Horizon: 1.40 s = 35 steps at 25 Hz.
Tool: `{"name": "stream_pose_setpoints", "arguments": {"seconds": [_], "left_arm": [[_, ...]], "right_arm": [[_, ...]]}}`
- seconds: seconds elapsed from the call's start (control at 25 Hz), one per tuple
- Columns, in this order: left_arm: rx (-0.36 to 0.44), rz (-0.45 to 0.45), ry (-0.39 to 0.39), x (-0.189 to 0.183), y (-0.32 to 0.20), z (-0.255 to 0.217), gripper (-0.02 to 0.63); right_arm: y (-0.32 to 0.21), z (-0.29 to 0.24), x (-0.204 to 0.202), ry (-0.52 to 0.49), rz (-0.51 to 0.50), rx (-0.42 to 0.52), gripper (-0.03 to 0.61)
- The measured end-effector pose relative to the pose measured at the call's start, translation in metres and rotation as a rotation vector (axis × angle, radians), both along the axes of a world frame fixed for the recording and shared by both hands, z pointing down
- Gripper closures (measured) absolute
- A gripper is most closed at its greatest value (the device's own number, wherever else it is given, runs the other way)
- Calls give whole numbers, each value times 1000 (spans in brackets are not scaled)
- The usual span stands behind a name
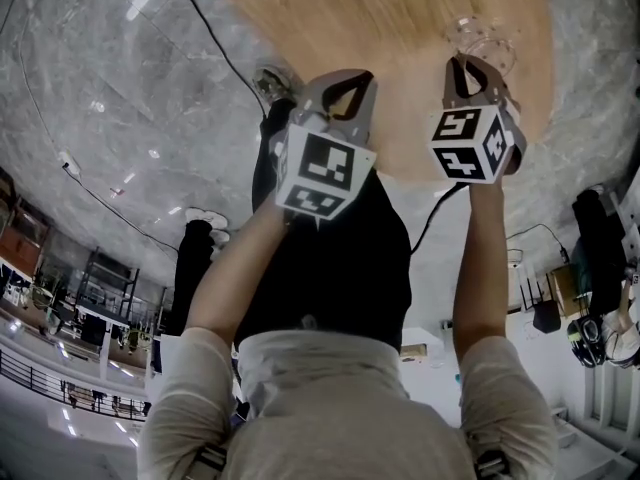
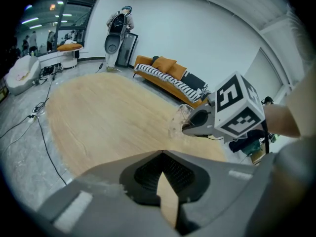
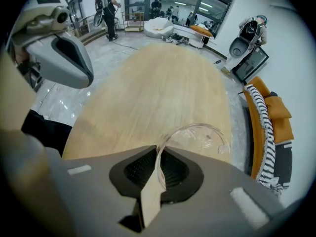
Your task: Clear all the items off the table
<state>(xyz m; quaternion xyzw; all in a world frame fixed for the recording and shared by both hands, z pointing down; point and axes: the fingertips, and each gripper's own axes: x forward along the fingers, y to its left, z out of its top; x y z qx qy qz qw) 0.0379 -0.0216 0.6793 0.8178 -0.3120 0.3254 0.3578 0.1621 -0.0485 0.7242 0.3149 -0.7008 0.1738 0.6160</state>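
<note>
A clear plastic cup [image 1: 487, 46] hangs over the near end of the oval wooden table [image 1: 400, 28], tipped on its side. My right gripper [image 1: 468, 68] is shut on its rim; in the right gripper view the thin wall of the cup [image 3: 197, 137] is pinched between the jaws of that gripper [image 3: 158, 154]. My left gripper [image 1: 345, 83] hovers beside it over the table's near edge, shut with nothing in it. The left gripper view shows its own jaws [image 2: 163, 154] closed above bare table [image 2: 98, 112], with the cup [image 2: 180, 120] and right gripper [image 2: 197, 125] off to the right.
An orange sofa [image 2: 170, 75] with a striped throw stands past the table's far side. Cables [image 1: 210, 38] trail over the marble floor at the left. A person with a backpack [image 2: 118, 28] stands at the far end of the room.
</note>
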Motion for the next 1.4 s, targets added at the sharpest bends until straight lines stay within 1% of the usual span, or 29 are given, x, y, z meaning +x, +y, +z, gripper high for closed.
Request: {"name": "stream_pose_setpoints", "arguments": {"seconds": [0.16, 0.28, 0.44, 0.56, 0.72, 0.88, 1.04, 1.16, 1.28, 1.4], "left_arm": [[43, 1, -25, -3, -5, -14, 594], [63, -3, -26, -8, -9, -30, 594], [127, 10, -50, -20, -22, -50, 594], [144, -27, -52, -31, -23, -64, 594], [203, -48, -51, -43, -34, -104, 594], [232, -82, -51, -57, -37, -136, 594], [321, -68, -75, -67, -38, -180, 594], [351, -109, -93, -84, -41, -212, 594], [368, -164, -73, -94, -51, -240, 594], [422, -176, -50, -100, -56, -270, 594]], "right_arm": [[-2, -25, -17, -60, 14, 52, 545], [-3, -46, -34, -107, 17, 81, 545], [-14, -74, -63, -173, 3, 144, 545], [-15, -97, -82, -220, 8, 175, 545], [-17, -137, -104, -310, 14, 219, 545], [-23, -179, -124, -383, 27, 269, 545], [-24, -231, -140, -448, 45, 354, 545], [-18, -268, -152, -474, 27, 397, 545], [-18, -299, -159, -482, 6, 436, 545], [-19, -332, -169, -517, 15, 493, 545]]}}
